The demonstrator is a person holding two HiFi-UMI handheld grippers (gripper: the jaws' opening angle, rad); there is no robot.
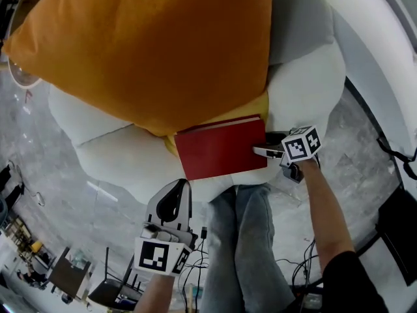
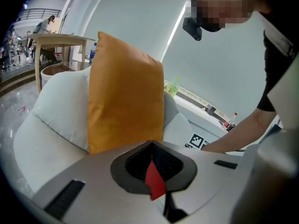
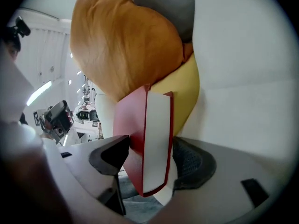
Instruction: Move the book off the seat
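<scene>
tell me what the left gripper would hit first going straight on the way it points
Probably the red book: the left gripper points at its near edge, and a red sliver shows past its jaws. Depth is unclear; the white seat could come first.

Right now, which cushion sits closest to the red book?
The small yellow cushion, peeking out beneath the big orange cushion along the back edge of the book; the grey cushion sits farther back.
</scene>
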